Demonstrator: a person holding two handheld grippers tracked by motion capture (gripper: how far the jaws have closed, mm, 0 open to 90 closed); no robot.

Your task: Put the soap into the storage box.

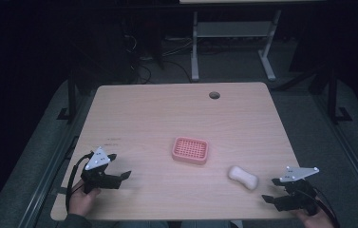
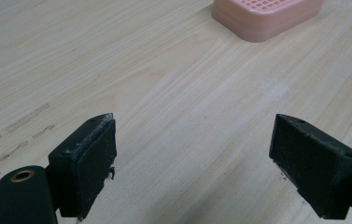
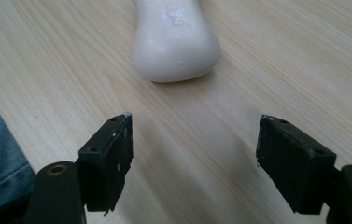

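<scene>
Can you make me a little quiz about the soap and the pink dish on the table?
1. True or false: the soap lies in the pink dish.
2. Which gripper is nearer the soap: A) left gripper B) right gripper?
3. Fill in: both grippers' jaws are ____ with nothing between them.

Key:
1. False. The soap lies on the table, apart from the dish.
2. B. In the right gripper view the soap lies just ahead of the jaws.
3. Open.

Left tool (image 1: 122, 167) low, jaws wide apart (nothing between); right tool (image 1: 270, 189) likewise gaping, hand-held
</scene>
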